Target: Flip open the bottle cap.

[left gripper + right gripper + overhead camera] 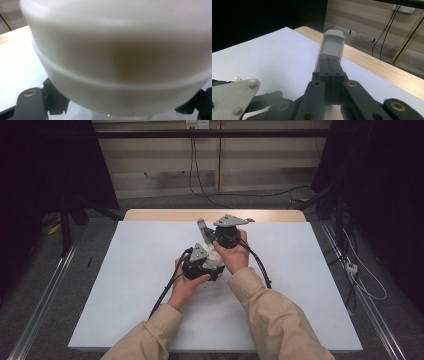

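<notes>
A white rounded container (120, 62) with a ridge around it sits very close between the jaws of my left gripper (125, 111), which press on its two sides. In the high view the left gripper (211, 268) holds the container (216, 264) low over the middle of the white table top (125, 285). Just behind it, my right gripper (206, 235) is shut on a flat pale grey piece (201, 226) that sticks up beyond its tips. In the right gripper view the jaws meet around that piece (333, 45), with the gripper (331, 63) tilted toward the far table edge.
The two hands are close together, the right hand (235, 255) partly over the left gripper. A wooden table edge (210, 215) runs along the back. Cables (165, 292) trail from both grippers toward the person. A dark stand (65, 225) stands at the left.
</notes>
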